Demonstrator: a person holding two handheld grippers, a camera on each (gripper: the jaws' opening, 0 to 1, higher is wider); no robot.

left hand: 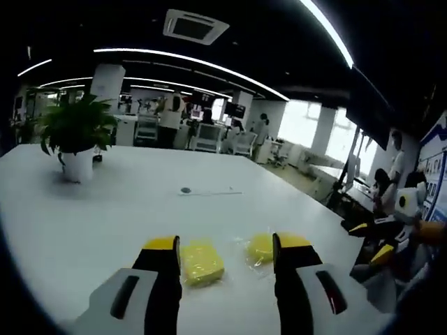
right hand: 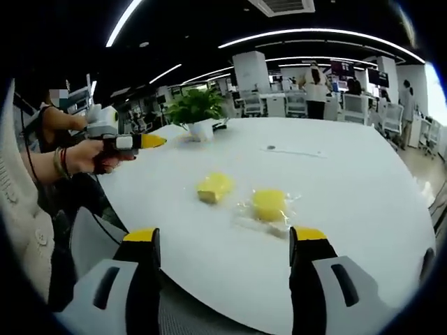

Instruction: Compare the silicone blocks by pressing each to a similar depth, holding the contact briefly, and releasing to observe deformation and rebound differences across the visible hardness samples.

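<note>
Two yellow silicone blocks lie on the white table (left hand: 105, 223). The bare block (left hand: 202, 262) sits between my left gripper's (left hand: 225, 244) open jaws, just beyond their tips. The other block (left hand: 260, 248), in clear wrap, lies against the inner side of the right jaw. In the right gripper view the bare block (right hand: 214, 187) and the wrapped block (right hand: 269, 204) lie ahead of my right gripper (right hand: 225, 235), which is open and hangs over the table's near edge. Neither gripper touches a block from above.
A potted plant (left hand: 77, 132) stands at the back left, also seen as the plant (right hand: 198, 108). A small dark disc with a thin strip (left hand: 185, 190) lies mid-table. A hand (right hand: 77, 157) holds the left gripper (right hand: 133, 143). The right gripper (left hand: 370, 241) shows at the table's right edge. People and desks fill the background.
</note>
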